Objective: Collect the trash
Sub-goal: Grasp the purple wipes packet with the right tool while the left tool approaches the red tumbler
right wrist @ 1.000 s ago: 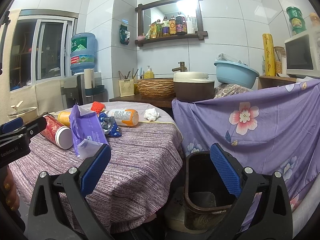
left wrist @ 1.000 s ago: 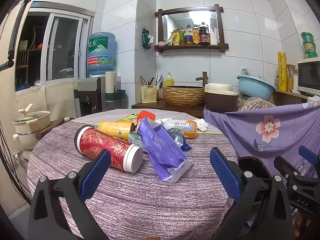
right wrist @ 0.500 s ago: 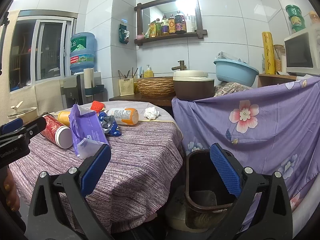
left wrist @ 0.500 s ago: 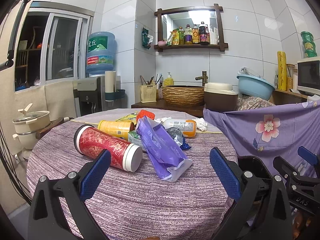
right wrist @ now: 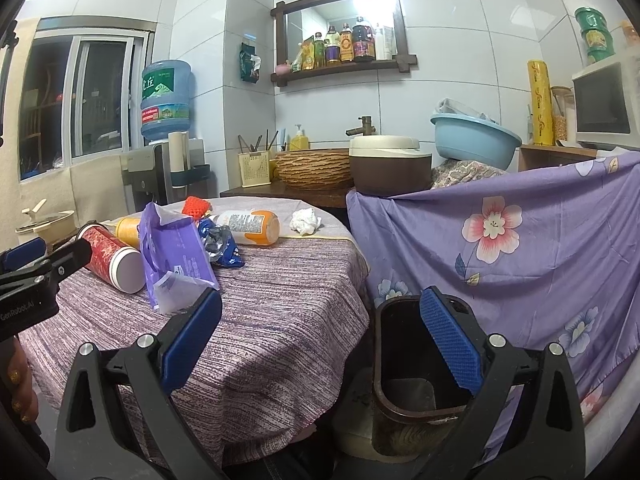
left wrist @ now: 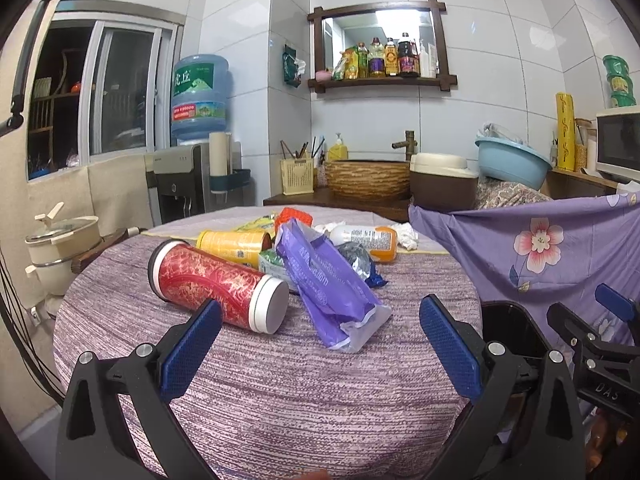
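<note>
Trash lies on the round purple-clothed table [left wrist: 280, 380]: a red canister [left wrist: 216, 286] on its side, a yellow can [left wrist: 234, 244], a purple plastic bag [left wrist: 328, 284], a white-and-orange bottle [left wrist: 366, 238], a crumpled foil wrapper [left wrist: 356, 258] and a white tissue [right wrist: 305, 221]. A dark brown bin [right wrist: 416, 364] stands on the floor right of the table. My left gripper [left wrist: 316, 336] is open and empty, short of the canister and bag. My right gripper [right wrist: 320, 332] is open and empty, hovering between the table edge and the bin.
A purple floral cloth [right wrist: 520, 248] hangs right of the bin. Behind the table is a counter with a woven basin [left wrist: 368, 180], a brown pot [left wrist: 442, 184] and a blue tub [left wrist: 512, 162]. A water dispenser [left wrist: 188, 184] and a cream pot [left wrist: 60, 240] stand at the left.
</note>
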`<state>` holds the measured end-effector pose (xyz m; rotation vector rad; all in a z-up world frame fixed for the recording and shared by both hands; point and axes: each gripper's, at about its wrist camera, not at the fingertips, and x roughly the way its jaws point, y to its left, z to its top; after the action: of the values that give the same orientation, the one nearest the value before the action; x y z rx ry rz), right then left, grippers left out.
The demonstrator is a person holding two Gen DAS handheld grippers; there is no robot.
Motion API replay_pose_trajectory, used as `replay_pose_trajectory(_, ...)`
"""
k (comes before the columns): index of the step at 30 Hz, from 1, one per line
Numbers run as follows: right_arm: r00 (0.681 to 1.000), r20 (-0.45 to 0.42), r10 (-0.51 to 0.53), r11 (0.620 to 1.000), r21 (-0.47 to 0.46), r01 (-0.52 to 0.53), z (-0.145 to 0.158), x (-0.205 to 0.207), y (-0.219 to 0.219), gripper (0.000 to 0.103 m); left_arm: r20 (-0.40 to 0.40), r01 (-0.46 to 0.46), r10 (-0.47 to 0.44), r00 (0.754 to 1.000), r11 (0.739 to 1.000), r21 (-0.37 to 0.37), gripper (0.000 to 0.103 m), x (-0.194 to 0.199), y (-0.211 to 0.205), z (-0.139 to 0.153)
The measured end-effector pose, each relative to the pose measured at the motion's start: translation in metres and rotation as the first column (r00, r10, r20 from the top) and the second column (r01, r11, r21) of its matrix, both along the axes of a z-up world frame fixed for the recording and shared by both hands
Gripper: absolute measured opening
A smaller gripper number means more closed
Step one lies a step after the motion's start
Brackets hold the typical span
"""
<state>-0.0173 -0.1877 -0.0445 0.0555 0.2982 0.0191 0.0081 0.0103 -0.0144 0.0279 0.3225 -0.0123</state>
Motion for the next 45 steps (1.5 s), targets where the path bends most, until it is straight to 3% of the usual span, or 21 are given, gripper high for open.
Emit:
replay_pose_trajectory(7,0.989,-0.108,0.105,0.994,-0.019,-0.108,-0.011,0.035,0.017,0.098,-0.159,-0.011,0.003,0.987,0.999,-0.048,0.098,0.015,0.032,-0.022)
replay_pose_trajectory(11,0.967,-0.159,0.199,0.976,-0.054,-0.210,-0.007,0.058,0.044,0.098,-0.205,-0.056,0.040,0.978,0.996,-0.074,0.098,0.020,0.058,-0.022)
replay_pose_trajectory(18,0.894,-0.184,0.408,0.896,-0.109,-0.431,0.017,0.107,0.121,0.097,-0.272,-0.143,0.092,0.958,0.974,-0.176,0.098,0.041,0.108,-0.015)
replay_pose_trajectory(21,0.868,-0.198,0.455,0.864,-0.140,-0.484,0.025,0.127,0.150,0.089,-0.283,-0.177,0.120,0.951,0.967,-0.183,0.097,0.048,0.122,-0.013)
replay_pose_trajectory(23,0.854,-0.218,0.472,0.852,-0.134,-0.506,0.030,0.143,0.164,0.082,-0.288,-0.187,0.126,0.949,0.963,-0.193,0.097,0.049,0.129,-0.012)
replay_pose_trajectory(27,0.814,-0.295,0.501,0.846,-0.030,-0.532,0.038,0.183,0.186,0.081,-0.310,-0.203,0.127,0.942,0.953,-0.226,0.097,0.057,0.142,-0.013)
replay_pose_trajectory(30,0.814,-0.326,0.481,0.853,-0.039,-0.520,0.037,0.203,0.202,0.080,-0.324,-0.215,0.130,0.937,0.946,-0.244,0.097,0.064,0.148,-0.013)
replay_pose_trajectory(36,0.789,-0.403,0.464,0.856,-0.023,-0.516,0.019,0.224,0.216,0.044,-0.342,-0.222,0.125,0.931,0.939,-0.263,0.097,0.076,0.155,-0.013)
replay_pose_trajectory(40,0.809,-0.369,0.457,0.860,-0.051,-0.508,0.018,0.216,0.209,0.025,-0.355,-0.228,0.112,0.928,0.925,-0.304,0.097,0.084,0.161,-0.013)
replay_pose_trajectory(45,0.833,-0.307,0.461,0.862,-0.071,-0.503,0.028,0.202,0.198,0.021,-0.380,-0.229,0.083,0.921,0.905,-0.358,0.097,0.100,0.164,-0.012)
